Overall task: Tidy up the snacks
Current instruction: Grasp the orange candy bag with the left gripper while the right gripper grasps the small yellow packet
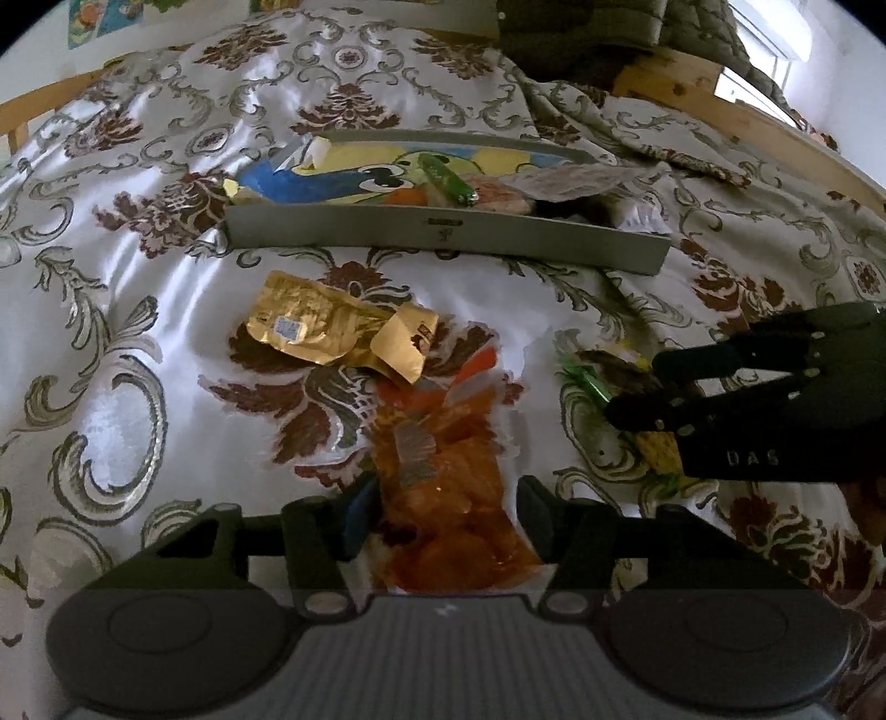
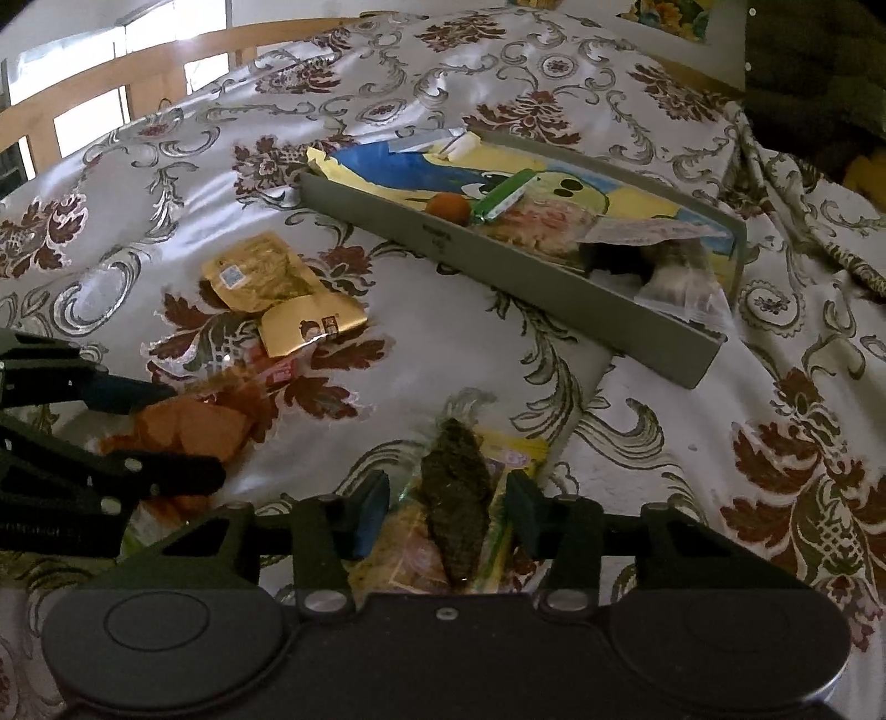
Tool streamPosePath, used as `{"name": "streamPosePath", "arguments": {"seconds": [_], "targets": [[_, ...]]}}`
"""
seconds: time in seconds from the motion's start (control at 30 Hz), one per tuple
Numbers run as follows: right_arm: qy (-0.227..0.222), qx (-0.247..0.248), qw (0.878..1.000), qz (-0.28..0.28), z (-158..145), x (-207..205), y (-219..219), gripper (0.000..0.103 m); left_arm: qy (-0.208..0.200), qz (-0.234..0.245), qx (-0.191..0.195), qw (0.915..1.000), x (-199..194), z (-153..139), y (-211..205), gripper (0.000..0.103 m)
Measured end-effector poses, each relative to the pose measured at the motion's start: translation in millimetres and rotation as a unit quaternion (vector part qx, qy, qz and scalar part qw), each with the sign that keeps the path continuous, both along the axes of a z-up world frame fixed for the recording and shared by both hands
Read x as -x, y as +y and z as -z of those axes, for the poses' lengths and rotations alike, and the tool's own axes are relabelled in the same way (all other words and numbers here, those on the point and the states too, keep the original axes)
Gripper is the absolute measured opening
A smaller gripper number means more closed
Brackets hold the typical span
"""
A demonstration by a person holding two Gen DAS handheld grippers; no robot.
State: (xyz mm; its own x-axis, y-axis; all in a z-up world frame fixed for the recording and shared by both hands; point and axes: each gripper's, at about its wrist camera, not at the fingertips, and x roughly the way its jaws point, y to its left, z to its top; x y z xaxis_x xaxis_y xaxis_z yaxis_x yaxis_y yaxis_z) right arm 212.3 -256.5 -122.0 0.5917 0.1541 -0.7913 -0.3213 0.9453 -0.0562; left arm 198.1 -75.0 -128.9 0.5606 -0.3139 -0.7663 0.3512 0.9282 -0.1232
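two grippers low over patterned bedspread [image 1: 138, 288]. left gripper [image 1: 443, 515] at bottom centre of its view, jaws clenched on orange snack bag [image 1: 454, 498]. right gripper [image 2: 448, 512] bottom centre, jaws grasping dark snack pack [image 2: 457, 498]. gold pouches [image 1: 332, 332] mid-frame; grey tray [image 1: 443, 235] above, few snacks inside.

This is a bedroom in a home. A bed [image 1: 166, 310] fills most of both views, covered with a shiny white bedspread [image 2: 454, 343] with brown flower patterns. A wooden bed frame [image 2: 138, 61] shows at the upper left of the right wrist view, and a quilted blanket [image 1: 714, 33] lies at the upper right of the left wrist view.
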Motion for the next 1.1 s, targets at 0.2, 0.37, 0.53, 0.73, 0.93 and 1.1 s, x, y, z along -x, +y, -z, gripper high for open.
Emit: {"name": "streamPosePath", "arguments": {"seconds": [0.2, 0.37, 0.53, 0.73, 0.93, 1.1], "targets": [[-0.002, 0.021, 1.000, -0.007, 2.5, 2.0, 6.4, 0.046, -0.004, 0.000, 0.009, 1.0000, 1.3, -2.5, 1.7, 0.048], [-0.004, 0.022, 1.000, -0.009, 2.9, 3.2, 6.2, 0.045, -0.007, 0.004, 0.008, 0.9999, 2.8, -2.8, -1.1, 0.047], [-0.013, 0.026, 0.999, -0.015, 0.5, 5.6, 9.9, 0.040, -0.006, 0.002, 0.011, 0.9999, 3.0, -3.6, -0.3, 0.046], [-0.010, 0.013, 1.000, -0.006, -3.0, 4.3, 6.8, 0.038, -0.005, -0.001, 0.013, 0.9999, 2.8, -4.7, 0.5, 0.046], [0.000, -0.050, 0.998, 0.040, -14.9, -1.3, -10.6, 0.036, -0.001, -0.007, 0.025, 0.9997, 2.0, -7.4, 3.1, 0.045], [0.031, -0.105, 0.991, 0.072, -14.1, -8.5, -26.3, 0.037, 0.004, -0.006, 0.034, 0.9994, 0.4, -6.7, 3.9, 0.038]]}}
